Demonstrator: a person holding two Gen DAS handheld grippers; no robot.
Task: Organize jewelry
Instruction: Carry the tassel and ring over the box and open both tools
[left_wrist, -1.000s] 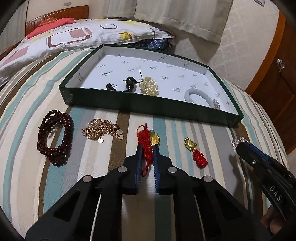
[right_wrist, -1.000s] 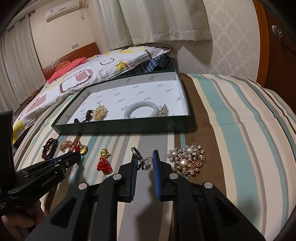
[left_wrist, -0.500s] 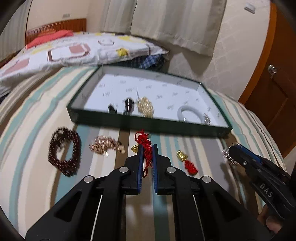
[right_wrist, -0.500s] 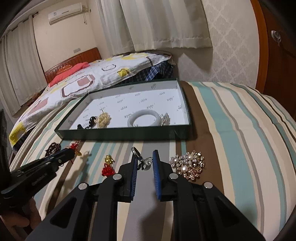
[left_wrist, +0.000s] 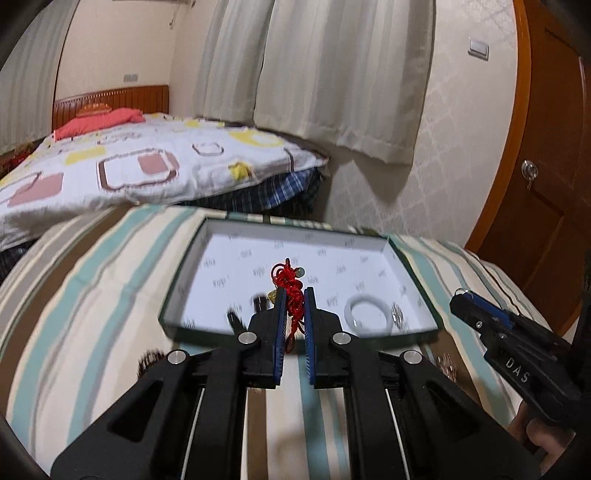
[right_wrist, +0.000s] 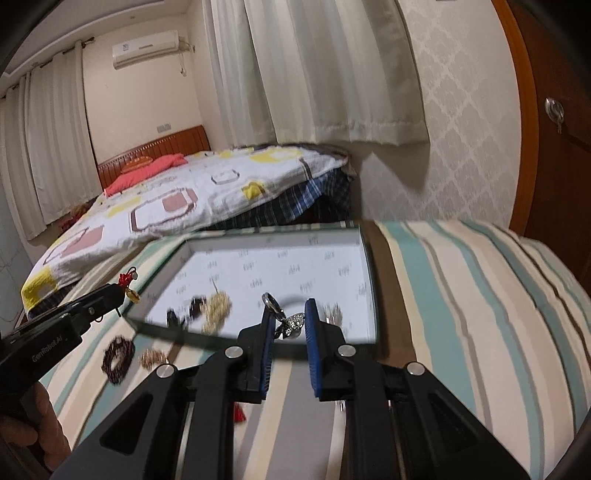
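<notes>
While we are carrying both pieces toward the green box (left_wrist: 173, 317), our left gripper (left_wrist: 294, 295) is squeezing the red knot charm (left_wrist: 291, 284) and our right gripper (right_wrist: 288, 314) the silver keychain (right_wrist: 291, 322). Next we are lowering and letting go inside.

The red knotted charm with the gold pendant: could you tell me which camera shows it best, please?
The left wrist view: the red knotted charm sits centred between the left gripper fingers, knot plainly visible. The right wrist view shows it small at the far left edge.
</notes>
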